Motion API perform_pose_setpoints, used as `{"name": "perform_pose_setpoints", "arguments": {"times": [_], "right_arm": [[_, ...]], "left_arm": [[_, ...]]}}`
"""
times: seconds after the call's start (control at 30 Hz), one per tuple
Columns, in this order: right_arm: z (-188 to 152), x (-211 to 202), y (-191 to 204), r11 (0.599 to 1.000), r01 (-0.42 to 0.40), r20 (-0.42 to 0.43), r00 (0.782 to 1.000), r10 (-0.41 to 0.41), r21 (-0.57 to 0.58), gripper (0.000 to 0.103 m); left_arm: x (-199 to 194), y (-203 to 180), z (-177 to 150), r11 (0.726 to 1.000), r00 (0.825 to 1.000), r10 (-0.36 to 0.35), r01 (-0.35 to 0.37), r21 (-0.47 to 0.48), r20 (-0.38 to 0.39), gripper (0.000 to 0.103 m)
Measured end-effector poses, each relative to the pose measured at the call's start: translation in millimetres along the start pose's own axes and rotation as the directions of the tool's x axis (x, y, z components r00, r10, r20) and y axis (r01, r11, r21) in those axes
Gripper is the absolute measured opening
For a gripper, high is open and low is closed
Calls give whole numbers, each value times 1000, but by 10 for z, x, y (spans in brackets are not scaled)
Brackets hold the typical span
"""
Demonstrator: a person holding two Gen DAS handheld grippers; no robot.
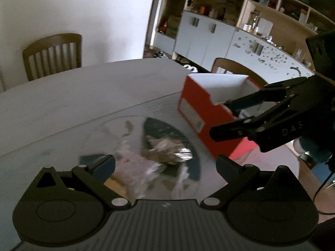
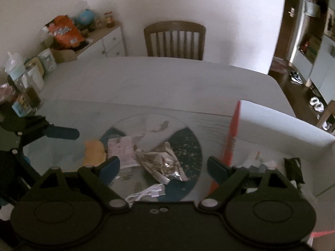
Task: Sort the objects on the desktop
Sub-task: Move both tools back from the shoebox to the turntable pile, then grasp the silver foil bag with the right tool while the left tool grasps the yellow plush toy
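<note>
A heap of wrappers lies on a round teal-patterned mat (image 2: 184,144). It holds a crumpled silver foil wrapper (image 2: 163,163) (image 1: 169,152), a pale pink paper packet (image 2: 125,150), an orange piece (image 2: 94,152) and a white strip (image 2: 146,194). My right gripper (image 2: 163,163) hovers over the foil, open and holding nothing. My left gripper (image 1: 164,163) is open too, above the same heap, nothing between its pads. To the right stands a red box (image 1: 201,115) with a white inside (image 2: 282,129), holding a black wrapper (image 2: 293,169) and scraps. The right gripper (image 1: 223,118) shows in front of the box.
A wooden chair (image 2: 173,39) stands at the table's far side, another (image 1: 52,54) at the left. Bottles and jars (image 2: 23,87) crowd the table's left edge. A finger of the left gripper (image 2: 62,132) reaches in from the left. Shelving (image 1: 230,21) lines the far wall.
</note>
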State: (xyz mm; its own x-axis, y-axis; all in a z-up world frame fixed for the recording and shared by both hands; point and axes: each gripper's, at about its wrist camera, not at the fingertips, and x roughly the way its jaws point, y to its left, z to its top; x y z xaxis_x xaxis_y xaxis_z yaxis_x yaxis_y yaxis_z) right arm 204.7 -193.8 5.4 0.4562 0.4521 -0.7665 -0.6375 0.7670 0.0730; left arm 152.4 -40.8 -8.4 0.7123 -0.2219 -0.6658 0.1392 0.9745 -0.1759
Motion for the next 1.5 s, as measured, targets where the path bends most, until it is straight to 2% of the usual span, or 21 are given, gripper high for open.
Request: {"name": "perform_pose_setpoints", "arguments": {"times": [0.3, 0.43, 0.77, 1.0, 1.17, 1.5], "right_arm": [[4, 338, 173, 995, 14, -62, 998, -20, -95, 88], [-16, 455, 197, 995, 8, -98, 995, -18, -102, 87], [-4, 716, 266, 985, -9, -165, 986, -20, -170, 86], [-24, 927, 241, 982, -6, -205, 978, -34, -190, 83], [-46, 1104, 221, 977, 11, -234, 970, -63, -214, 76], [-24, 1278, 170, 969, 29, -237, 967, -89, -246, 73]], "left_arm": [[94, 263, -206, 997, 998, 58, -58, 59, -1, 103], [182, 348, -279, 994, 997, 80, -79, 81, -1, 103], [372, 538, -415, 987, 999, 40, -38, 155, -12, 103], [479, 622, -491, 988, 1000, 18, -16, 152, -11, 103], [565, 674, -560, 989, 1000, 15, -12, 148, -22, 102], [681, 701, -619, 989, 999, 10, -5, 146, -30, 102]]}}
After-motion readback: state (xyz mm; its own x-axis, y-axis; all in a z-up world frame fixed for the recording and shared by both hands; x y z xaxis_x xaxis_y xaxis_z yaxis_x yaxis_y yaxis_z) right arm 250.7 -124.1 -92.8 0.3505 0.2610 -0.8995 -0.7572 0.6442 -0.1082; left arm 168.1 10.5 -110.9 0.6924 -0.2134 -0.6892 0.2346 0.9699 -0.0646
